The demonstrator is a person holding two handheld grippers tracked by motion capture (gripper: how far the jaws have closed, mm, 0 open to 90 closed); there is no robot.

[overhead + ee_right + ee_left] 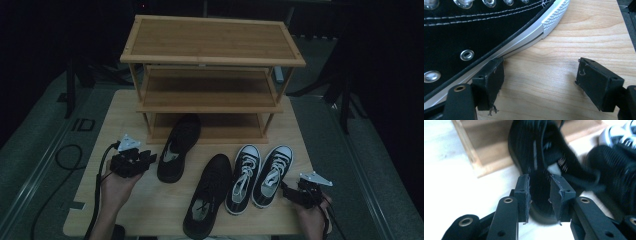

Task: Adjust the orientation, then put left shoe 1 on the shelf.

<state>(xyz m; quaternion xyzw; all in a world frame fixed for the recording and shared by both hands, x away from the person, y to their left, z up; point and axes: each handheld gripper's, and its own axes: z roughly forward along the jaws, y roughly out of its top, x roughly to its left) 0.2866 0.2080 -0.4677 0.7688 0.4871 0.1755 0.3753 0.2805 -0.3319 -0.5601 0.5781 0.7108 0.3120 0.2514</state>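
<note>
Nearest the table's [120,210] front edge, the right claw [286,190] rests by the front right corner with its jaws spread wide and nothing between them; one pad touches the sole of the right-hand canvas sneaker [272,175]. That sneaker and its mate [242,177] stand side by side, untouched, and a black shoe [207,195] lies at the middle of the front edge. Toward the left edge, the left claw [150,159] has its jaws half closed astride the heel of the other black shoe [178,147]; whether the pads press it I cannot tell. Its toe reaches the bottom shelf of the wooden rack [212,47] at the far edge. All three shelves look bare, so I judge the stowing barely begun: four shoes left.
</note>
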